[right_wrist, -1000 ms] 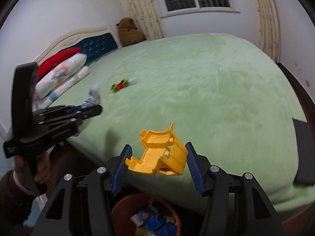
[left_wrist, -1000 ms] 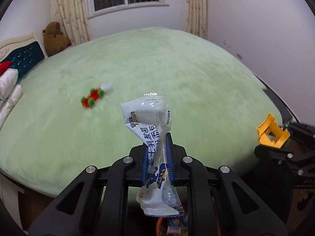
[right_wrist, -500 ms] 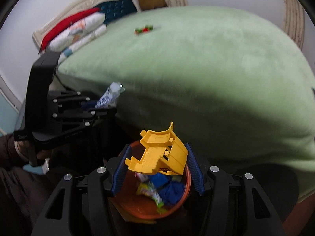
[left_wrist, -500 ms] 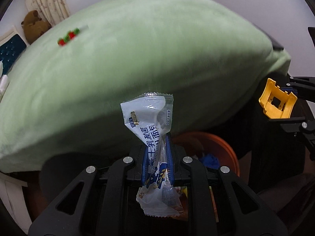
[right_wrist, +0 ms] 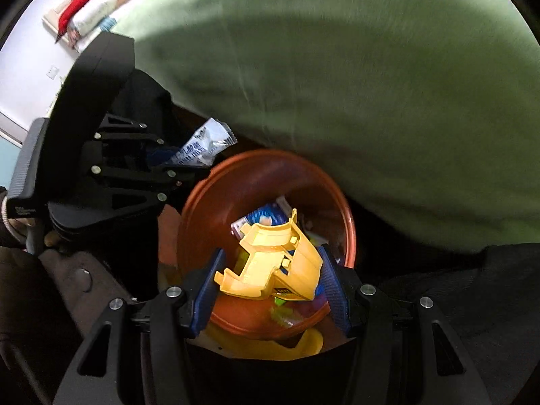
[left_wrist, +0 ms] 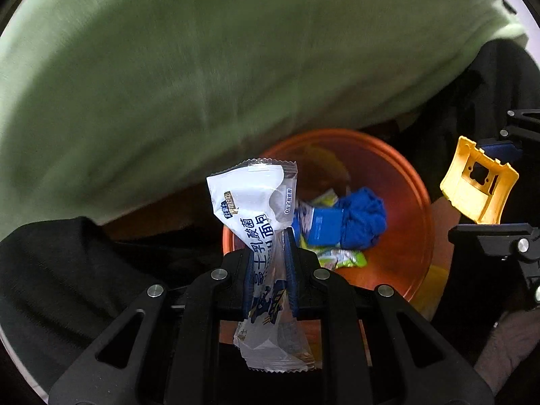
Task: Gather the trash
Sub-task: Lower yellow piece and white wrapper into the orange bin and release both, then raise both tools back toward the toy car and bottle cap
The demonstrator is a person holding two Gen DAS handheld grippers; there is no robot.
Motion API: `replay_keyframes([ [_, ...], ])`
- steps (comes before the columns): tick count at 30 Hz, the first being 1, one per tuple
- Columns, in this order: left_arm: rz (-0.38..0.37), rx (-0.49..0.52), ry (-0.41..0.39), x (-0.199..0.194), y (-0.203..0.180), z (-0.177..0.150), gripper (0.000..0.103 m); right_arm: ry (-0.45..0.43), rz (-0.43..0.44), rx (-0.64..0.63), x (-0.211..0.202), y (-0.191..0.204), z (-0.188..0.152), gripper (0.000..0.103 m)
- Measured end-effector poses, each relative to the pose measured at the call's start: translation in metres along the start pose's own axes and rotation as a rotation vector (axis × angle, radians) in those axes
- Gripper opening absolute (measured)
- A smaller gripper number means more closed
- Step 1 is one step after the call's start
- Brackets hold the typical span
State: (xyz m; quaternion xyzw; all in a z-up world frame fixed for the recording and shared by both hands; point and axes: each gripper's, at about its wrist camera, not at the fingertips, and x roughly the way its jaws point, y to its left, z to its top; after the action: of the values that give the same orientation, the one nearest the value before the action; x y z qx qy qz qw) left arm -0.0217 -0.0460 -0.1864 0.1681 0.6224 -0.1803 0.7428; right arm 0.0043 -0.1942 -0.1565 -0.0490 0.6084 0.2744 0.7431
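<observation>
My left gripper (left_wrist: pixel 270 236) is shut on a white and blue snack wrapper (left_wrist: pixel 256 202), held over the near rim of an orange trash bin (left_wrist: pixel 405 182). The wrapper and left gripper also show in the right wrist view (right_wrist: pixel 206 146), at the bin's left rim. My right gripper (right_wrist: pixel 270 276) is shut on a yellow plastic piece (right_wrist: pixel 273 266), held above the orange bin (right_wrist: pixel 216 202). The yellow piece also shows at the right of the left wrist view (left_wrist: pixel 477 185). Blue and green trash (left_wrist: pixel 351 226) lies in the bin.
The green bed cover (left_wrist: pixel 202 67) hangs just behind the bin and fills the top of both views (right_wrist: pixel 371 84). Pillows (right_wrist: pixel 101 3) lie at the far left. Dark clothing (left_wrist: pixel 67 270) is at the lower left.
Both grippers have tilted down and moved from above the bed to over the orange bin, each still holding its item. The bin now fills the middle of both views.
</observation>
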Motion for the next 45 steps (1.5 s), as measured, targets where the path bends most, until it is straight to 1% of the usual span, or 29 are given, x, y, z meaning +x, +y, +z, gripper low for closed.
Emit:
replay_keyframes([
  [4,-0.024,0.0,0.062,0.015,0.001,0.0,0.015,0.05,0.002,0.003,0.015,-0.003,0.004,0.055],
  [7,-0.038,0.002,0.092,0.023,0.001,0.001,0.015,0.071,0.006,-0.002,0.022,-0.002,0.007,0.056],
  [8,-0.043,0.005,0.099,0.024,0.0,0.002,0.017,0.079,0.007,-0.005,0.025,-0.003,0.006,0.056],
  [9,-0.036,0.009,0.111,0.026,-0.001,0.002,0.031,0.098,0.007,-0.011,0.028,-0.003,0.006,0.06],
  [10,-0.028,0.011,0.118,0.027,0.001,0.007,0.044,0.107,-0.008,-0.014,0.03,-0.004,0.006,0.071],
  [11,-0.014,0.01,0.111,0.027,0.004,0.005,0.069,0.104,-0.027,-0.014,0.03,-0.005,0.005,0.073],
  [12,-0.009,0.005,0.098,0.024,0.004,0.005,0.077,0.105,-0.024,-0.009,0.03,-0.005,0.005,0.073],
  [14,-0.033,-0.002,0.074,0.017,0.009,0.005,0.077,0.096,-0.015,0.007,0.023,-0.009,0.004,0.073],
  [17,-0.023,-0.007,0.066,0.01,0.012,0.003,0.078,0.058,-0.008,0.006,0.007,-0.01,0.005,0.074],
  [18,-0.023,-0.009,0.057,0.008,0.013,0.002,0.078,0.024,0.0,-0.003,-0.005,-0.009,0.005,0.074],
  [20,-0.029,-0.014,0.014,-0.008,0.019,0.0,0.078,-0.027,0.028,-0.009,-0.022,-0.008,0.006,0.074],
  [21,-0.032,-0.015,-0.013,-0.018,0.022,-0.001,0.078,-0.072,0.051,-0.01,-0.035,-0.008,0.006,0.074],
  [22,-0.027,-0.015,-0.074,-0.037,0.03,-0.001,0.078,-0.124,0.068,-0.01,-0.049,-0.008,0.007,0.076],
  [23,-0.019,-0.015,-0.116,-0.05,0.037,0.004,0.078,-0.172,0.077,-0.01,-0.062,-0.009,0.009,0.081],
  [24,-0.002,-0.02,-0.185,-0.071,0.048,0.007,0.078,-0.251,0.082,-0.007,-0.082,-0.01,0.012,0.083],
  [25,0.017,-0.03,-0.244,-0.089,0.058,0.01,0.078,-0.293,0.085,-0.004,-0.092,-0.01,0.014,0.085],
  [26,0.03,-0.04,-0.286,-0.102,0.063,0.016,0.079,-0.336,0.09,0.0,-0.103,-0.013,0.016,0.085],
  [27,0.051,-0.058,-0.345,-0.12,0.08,0.023,0.083,-0.39,0.097,0.01,-0.117,-0.014,0.02,0.085],
  [29,0.102,-0.103,-0.417,-0.142,0.107,0.036,0.088,-0.448,0.113,0.023,-0.13,-0.014,0.026,0.085],
  [30,0.136,-0.135,-0.443,-0.152,0.126,0.049,0.088,-0.466,0.121,0.026,-0.134,-0.015,0.03,0.085],
  [33,0.173,-0.2,-0.481,-0.165,0.17,0.085,0.088,-0.483,0.124,0.027,-0.137,-0.009,0.041,0.085],
  [34,0.17,-0.207,-0.484,-0.16,0.177,0.092,0.088,-0.483,0.124,0.024,-0.137,-0.006,0.043,0.085],
  [35,0.16,-0.207,-0.481,-0.159,0.188,0.105,0.088,-0.48,0.123,0.022,-0.136,-0.004,0.044,0.085],
  [37,0.181,-0.204,-0.467,-0.153,0.204,0.135,0.088,-0.472,0.117,0.021,-0.133,0.0,0.044,0.085],
  [38,0.18,-0.19,-0.457,-0.152,0.21,0.143,0.088,-0.47,0.115,0.021,-0.129,0.002,0.044,0.085],
  [40,0.208,-0.169,-0.461,-0.151,0.223,0.164,0.088,-0.468,0.116,0.026,-0.126,0.003,0.042,0.085],
  [42,0.202,-0.147,-0.468,-0.144,0.229,0.177,0.088,-0.465,0.119,0.036,-0.125,0.003,0.041,0.085],
  [43,0.201,-0.152,-0.472,-0.142,0.235,0.188,0.088,-0.463,0.119,0.041,-0.124,0.002,0.041,0.085],
  [45,0.167,-0.169,-0.474,-0.134,0.244,0.204,0.088,-0.458,0.116,0.051,-0.122,0.001,0.043,0.085],
])
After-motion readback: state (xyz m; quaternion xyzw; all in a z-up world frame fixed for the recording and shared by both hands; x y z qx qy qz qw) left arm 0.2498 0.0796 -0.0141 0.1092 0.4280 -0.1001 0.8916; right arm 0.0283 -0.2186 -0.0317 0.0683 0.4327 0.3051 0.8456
